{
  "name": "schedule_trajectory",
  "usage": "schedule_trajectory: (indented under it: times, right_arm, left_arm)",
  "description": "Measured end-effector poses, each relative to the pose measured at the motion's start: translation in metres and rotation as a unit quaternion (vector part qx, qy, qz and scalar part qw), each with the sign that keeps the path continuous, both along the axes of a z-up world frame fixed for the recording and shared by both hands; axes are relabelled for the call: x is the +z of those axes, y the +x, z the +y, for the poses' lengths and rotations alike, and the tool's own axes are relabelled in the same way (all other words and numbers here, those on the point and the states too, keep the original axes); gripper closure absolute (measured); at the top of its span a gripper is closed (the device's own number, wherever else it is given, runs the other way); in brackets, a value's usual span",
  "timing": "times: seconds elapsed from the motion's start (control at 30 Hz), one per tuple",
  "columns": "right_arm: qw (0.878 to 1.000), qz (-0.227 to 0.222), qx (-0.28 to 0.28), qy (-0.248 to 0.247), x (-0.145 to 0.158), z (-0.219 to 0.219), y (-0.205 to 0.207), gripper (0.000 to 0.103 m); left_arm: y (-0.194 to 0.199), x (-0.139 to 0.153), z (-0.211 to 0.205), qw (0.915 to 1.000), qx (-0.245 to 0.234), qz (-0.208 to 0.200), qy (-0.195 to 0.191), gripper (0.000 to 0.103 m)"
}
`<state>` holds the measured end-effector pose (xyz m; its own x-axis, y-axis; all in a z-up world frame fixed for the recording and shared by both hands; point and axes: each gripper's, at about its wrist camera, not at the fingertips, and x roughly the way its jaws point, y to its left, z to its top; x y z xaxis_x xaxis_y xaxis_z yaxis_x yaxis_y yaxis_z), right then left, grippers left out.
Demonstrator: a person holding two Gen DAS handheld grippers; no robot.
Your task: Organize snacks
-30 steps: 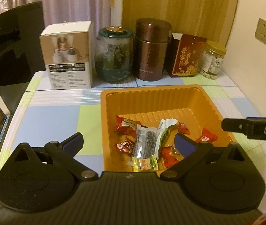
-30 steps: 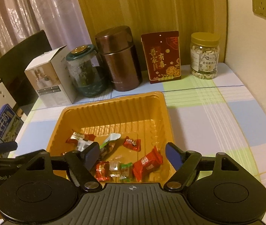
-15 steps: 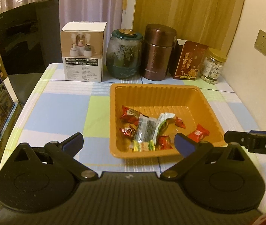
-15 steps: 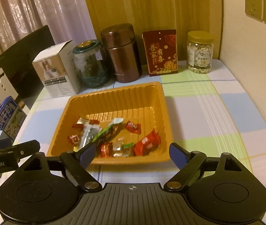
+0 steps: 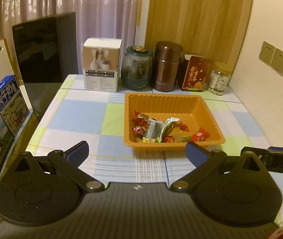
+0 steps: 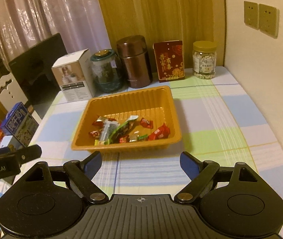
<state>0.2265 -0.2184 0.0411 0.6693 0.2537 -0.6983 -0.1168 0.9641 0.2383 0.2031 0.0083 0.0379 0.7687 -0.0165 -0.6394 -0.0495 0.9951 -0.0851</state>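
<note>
An orange plastic tray stands on the checked tablecloth. Several wrapped snacks lie in its near half, among them a red packet and a clear-and-black packet. My left gripper is open and empty, above the table in front of the tray. My right gripper is open and empty, also in front of the tray. Each gripper's body shows at the edge of the other's view.
At the back stand a white box, a glass jar, a brown canister, a red box and a nut jar. A dark chair and milk cartons are at left. A wall is at right.
Both grippers have drawn back and up from over the tray; the tray now lies farther ahead and smaller. Both stay open and empty.
</note>
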Motion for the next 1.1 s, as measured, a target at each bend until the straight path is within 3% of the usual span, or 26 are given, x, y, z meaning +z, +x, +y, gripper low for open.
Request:
schedule_trajectory:
  times: [0.5, 1.1]
  right_arm:
    - [1.000, -0.019, -0.010, -0.002, 0.030, 0.010, -0.115, 0.018]
    - [0.999, -0.048, -0.014, -0.016, 0.061, 0.007, -0.203, 0.018]
  left_arm:
    - [-0.113, 0.030, -0.009, 0.9999, 0.010, -0.014, 0.001, 0.001]
    - [-0.203, 0.042, -0.007, 0.9999, 0.005, -0.005, -0.011, 0.001]
